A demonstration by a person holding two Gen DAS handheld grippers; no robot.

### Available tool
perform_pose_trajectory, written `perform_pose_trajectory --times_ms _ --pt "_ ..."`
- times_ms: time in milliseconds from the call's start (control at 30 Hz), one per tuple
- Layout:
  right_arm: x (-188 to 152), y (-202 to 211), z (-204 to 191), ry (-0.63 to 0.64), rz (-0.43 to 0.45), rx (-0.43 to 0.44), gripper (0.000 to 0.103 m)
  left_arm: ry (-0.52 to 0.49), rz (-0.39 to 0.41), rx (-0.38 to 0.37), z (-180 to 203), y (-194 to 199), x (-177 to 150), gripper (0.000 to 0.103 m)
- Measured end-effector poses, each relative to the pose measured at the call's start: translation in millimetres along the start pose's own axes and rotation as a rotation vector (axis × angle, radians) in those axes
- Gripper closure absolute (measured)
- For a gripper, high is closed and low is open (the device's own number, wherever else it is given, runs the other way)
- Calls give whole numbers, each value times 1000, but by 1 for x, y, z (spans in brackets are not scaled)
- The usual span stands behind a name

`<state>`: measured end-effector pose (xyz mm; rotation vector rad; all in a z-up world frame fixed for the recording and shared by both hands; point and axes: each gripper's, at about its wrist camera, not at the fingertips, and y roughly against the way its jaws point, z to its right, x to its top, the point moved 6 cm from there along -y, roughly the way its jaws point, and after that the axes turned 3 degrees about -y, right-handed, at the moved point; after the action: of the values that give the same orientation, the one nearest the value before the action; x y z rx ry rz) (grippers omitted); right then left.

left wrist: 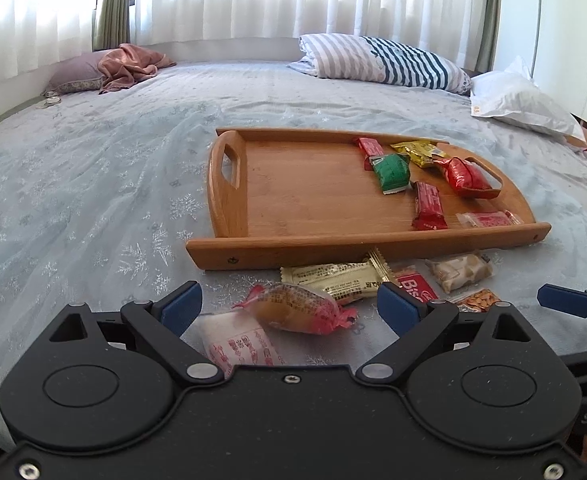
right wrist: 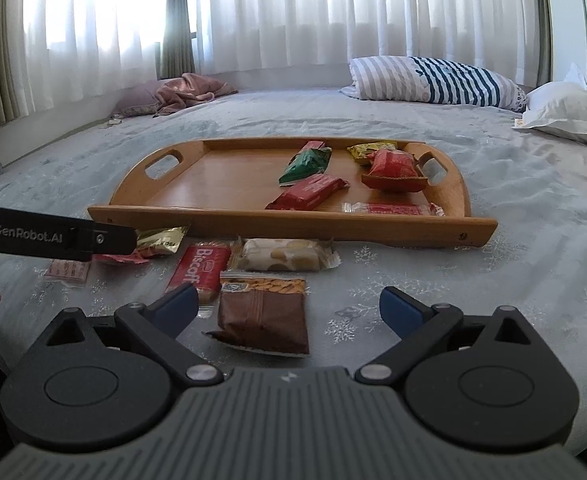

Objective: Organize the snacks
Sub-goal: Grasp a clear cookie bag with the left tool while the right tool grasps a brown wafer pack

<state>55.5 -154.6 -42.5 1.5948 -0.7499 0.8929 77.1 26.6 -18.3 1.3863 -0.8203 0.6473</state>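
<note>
Snacks (left wrist: 301,312) were seen between the wide-parted left gripper (left wrist: 289,304); the right gripper (right wrist: 289,304) was spread over a brown packet (right wrist: 263,316).

Bed (left wrist: 93,184): pale blue cover with snowflake print.
Wooden tray (left wrist: 365,246): mid-bed, holding wrapped snacks.
Loose snacks: Biscoff pack (right wrist: 203,266), almond packet (right wrist: 263,312), gold wrapper (left wrist: 333,278), just before the tray.
Far end: striped pillow (left wrist: 389,60), white pillow (left wrist: 521,100), pink cloth (left wrist: 127,66).
</note>
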Motion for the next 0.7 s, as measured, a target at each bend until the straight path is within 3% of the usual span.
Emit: perform_pose_trajectory --times_ms 467,700 --pt "-5 -3 -19 58 -6 -3 25 -37 -33 -39 -2 -18 -5 27" --pt "-4 -9 -21 43 -19 2 42 -25 -63 -79 -3 -27 -9 34"
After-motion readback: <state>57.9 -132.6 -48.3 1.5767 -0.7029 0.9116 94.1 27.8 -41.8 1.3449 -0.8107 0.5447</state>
